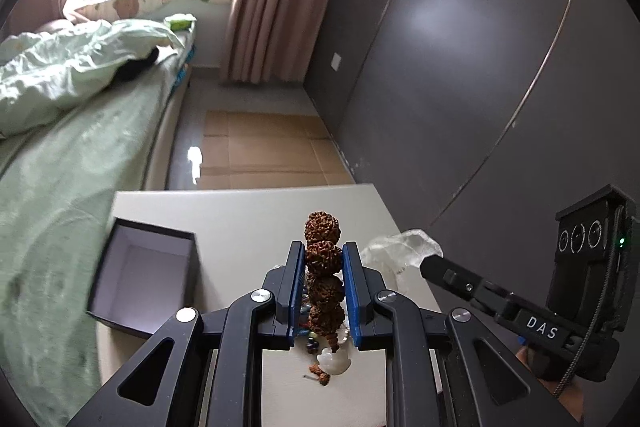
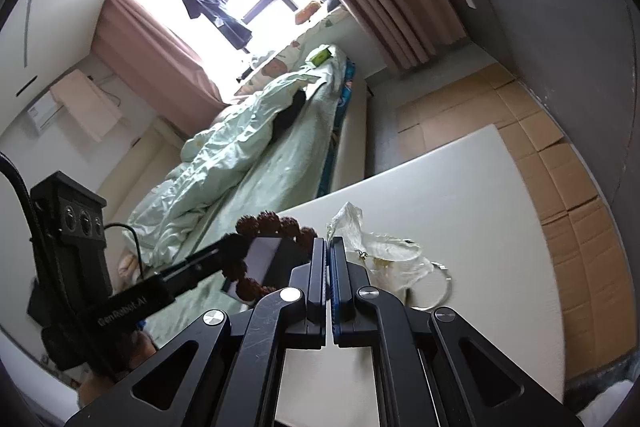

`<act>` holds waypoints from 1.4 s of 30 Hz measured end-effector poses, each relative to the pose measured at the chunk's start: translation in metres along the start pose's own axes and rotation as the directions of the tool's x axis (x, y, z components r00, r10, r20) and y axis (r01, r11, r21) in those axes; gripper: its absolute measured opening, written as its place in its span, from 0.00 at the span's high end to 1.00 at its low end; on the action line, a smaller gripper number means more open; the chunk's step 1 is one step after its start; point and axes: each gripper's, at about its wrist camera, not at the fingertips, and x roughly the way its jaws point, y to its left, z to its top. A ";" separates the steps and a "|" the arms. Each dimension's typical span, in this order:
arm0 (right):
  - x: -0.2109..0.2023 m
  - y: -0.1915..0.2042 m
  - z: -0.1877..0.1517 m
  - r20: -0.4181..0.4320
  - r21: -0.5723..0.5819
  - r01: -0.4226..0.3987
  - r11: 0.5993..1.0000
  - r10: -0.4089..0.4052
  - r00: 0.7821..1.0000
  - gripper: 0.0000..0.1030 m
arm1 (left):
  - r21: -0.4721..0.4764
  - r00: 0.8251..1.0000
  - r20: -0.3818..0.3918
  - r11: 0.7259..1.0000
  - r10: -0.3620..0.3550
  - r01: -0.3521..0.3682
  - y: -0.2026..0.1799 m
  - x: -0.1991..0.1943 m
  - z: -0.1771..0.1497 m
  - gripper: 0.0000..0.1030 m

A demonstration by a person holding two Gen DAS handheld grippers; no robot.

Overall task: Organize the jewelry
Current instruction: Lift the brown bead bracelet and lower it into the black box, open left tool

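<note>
In a bedroom, a pale worktop [image 1: 240, 219] stood beside the bed. The left gripper [image 1: 323, 259] had its fingers clamped on a string of knobbly brown seed beads [image 1: 322, 255], lifted near the open dark box [image 1: 144, 271] at the worktop's left edge. The right gripper [image 2: 329, 255] had its fingers together, empty. The dangling tail might snag the box rim or slip.

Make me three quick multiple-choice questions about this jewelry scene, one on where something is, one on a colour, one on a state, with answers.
1. Where is the open box relative to the left tongs?
A. to their left
B. to their right
C. under them

2. What colour are the bracelet beads?
A. white
B. brown
C. green

3. How are the right tongs?
A. wide open
B. shut, holding nothing visible
C. gripping the plastic bag

Answers: 1 A, the box sits on the table left of the fingers. 2 B, rough brown beads show between the left fingers. 3 B, the fingers meet and the bag lies beyond.
</note>
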 end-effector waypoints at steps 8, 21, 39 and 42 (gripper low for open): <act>0.014 0.036 0.004 -0.006 -0.026 -0.052 0.998 0.052 0.999 0.96 | -0.018 0.997 0.052 0.999 0.048 -0.047 0.034 -0.040 0.009 0.81; 0.079 0.101 -0.003 -0.080 -0.062 -0.132 0.989 0.127 0.989 0.96 | -0.072 0.988 0.087 0.990 0.125 -0.119 0.102 -0.083 0.014 0.81; 0.149 0.118 -0.021 -0.217 -0.053 -0.033 0.998 0.020 0.976 0.33 | -0.106 0.989 0.057 0.985 0.140 -0.133 0.145 -0.080 0.012 0.81; 0.134 0.111 -0.025 -0.206 -0.065 0.024 0.998 -0.037 0.978 0.30 | -0.099 0.991 0.041 0.987 0.130 -0.125 0.143 -0.067 0.013 0.81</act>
